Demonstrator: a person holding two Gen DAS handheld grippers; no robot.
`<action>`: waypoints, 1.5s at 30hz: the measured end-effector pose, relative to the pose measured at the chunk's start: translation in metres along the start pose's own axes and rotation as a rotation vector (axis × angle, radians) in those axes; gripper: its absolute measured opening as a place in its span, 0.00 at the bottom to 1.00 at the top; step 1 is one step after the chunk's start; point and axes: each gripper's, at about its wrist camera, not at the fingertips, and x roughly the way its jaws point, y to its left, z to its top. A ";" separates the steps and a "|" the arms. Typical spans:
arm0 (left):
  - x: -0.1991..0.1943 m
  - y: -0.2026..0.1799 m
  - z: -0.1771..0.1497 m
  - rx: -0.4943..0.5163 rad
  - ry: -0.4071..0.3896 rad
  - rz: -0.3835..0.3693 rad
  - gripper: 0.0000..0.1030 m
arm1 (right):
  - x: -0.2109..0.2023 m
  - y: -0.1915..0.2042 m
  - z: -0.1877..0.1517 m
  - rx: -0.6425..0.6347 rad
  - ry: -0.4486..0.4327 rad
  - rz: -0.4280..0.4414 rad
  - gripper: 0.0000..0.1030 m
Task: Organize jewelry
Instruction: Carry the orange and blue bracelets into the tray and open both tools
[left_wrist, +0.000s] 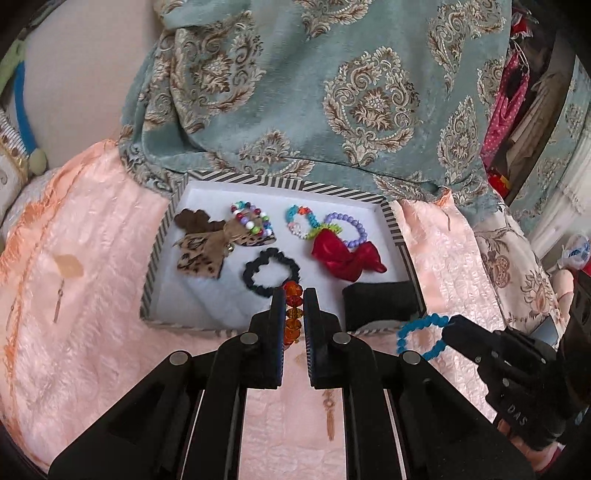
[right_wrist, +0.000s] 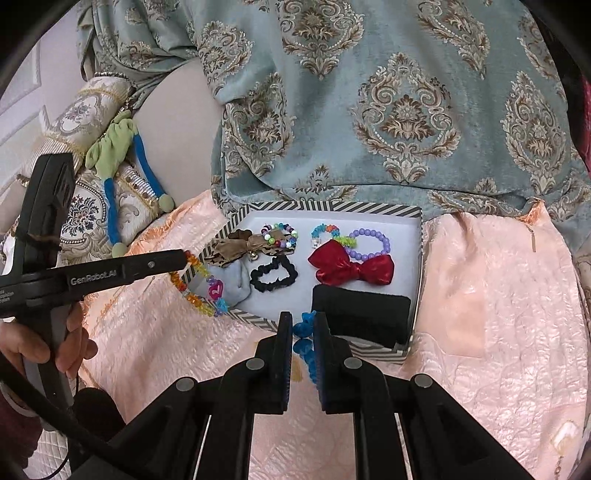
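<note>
The amber bead bracelet (left_wrist: 292, 314) is pinched between the jaws of the left gripper (left_wrist: 294, 295), hanging just over the near edge of the striped tray (left_wrist: 155, 258); from the other side its coloured charms dangle below. The blue bead bracelet (right_wrist: 304, 332) is clamped the same way in the right gripper (right_wrist: 302, 321), beside the black pad (right_wrist: 360, 314) in the tray's near corner. Both seem held clear of the pink bedspread (left_wrist: 92, 258) so they can go in with the rest: the red bow (left_wrist: 347, 256), the black scrunchie (left_wrist: 271, 271), the leopard bow (left_wrist: 207, 247). The left tool reads "GenRobot.AI"; the right one shows "DAS".
</note>
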 end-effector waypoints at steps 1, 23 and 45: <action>0.004 -0.002 0.002 0.003 0.002 -0.001 0.08 | 0.001 -0.001 0.002 0.001 0.000 0.000 0.10; 0.087 0.046 -0.003 -0.065 0.114 0.107 0.08 | 0.078 0.007 0.035 0.043 0.058 0.094 0.10; 0.097 0.037 -0.007 -0.023 0.095 0.145 0.15 | 0.149 -0.013 0.027 0.008 0.172 -0.028 0.12</action>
